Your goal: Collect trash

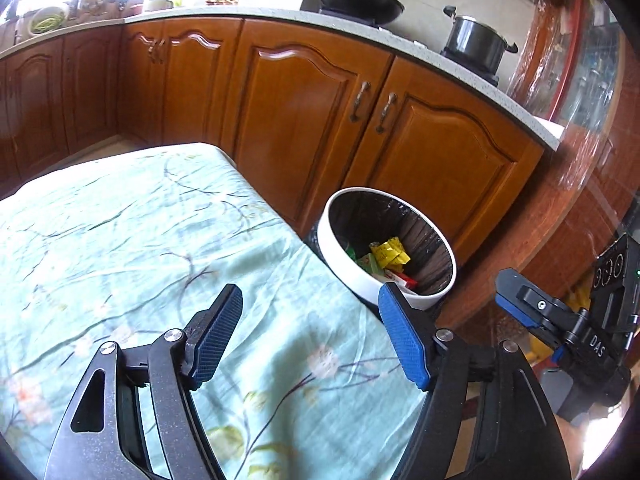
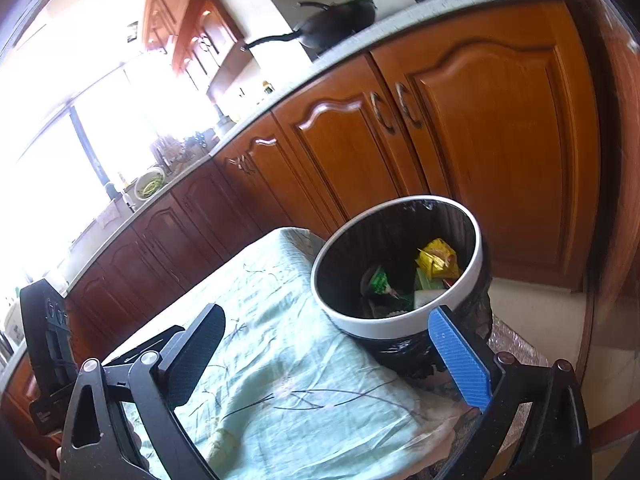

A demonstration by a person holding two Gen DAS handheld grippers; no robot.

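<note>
A round trash bin point(image 1: 400, 294) with a white rim and black liner stands on the floor by the table's right corner; it also shows in the right wrist view point(image 2: 404, 324). Inside lie a yellow wrapper point(image 1: 390, 253), green packets and a white-red packet; the yellow wrapper shows again in the right wrist view point(image 2: 438, 258). My left gripper point(image 1: 316, 334) is open and empty above the cloth-covered table point(image 1: 140, 232). My right gripper point(image 2: 328, 360) is open and empty over the table corner point(image 2: 280, 360), just short of the bin. The right gripper also shows in the left wrist view point(image 1: 520, 308).
Brown wooden cabinets point(image 1: 312, 120) run behind the table and bin under a pale countertop. A black wok point(image 1: 360, 0) and a steel pot point(image 1: 476, 42) sit on the stove. A sink area with a green-filled bowl point(image 1: 46, 20) is at far left.
</note>
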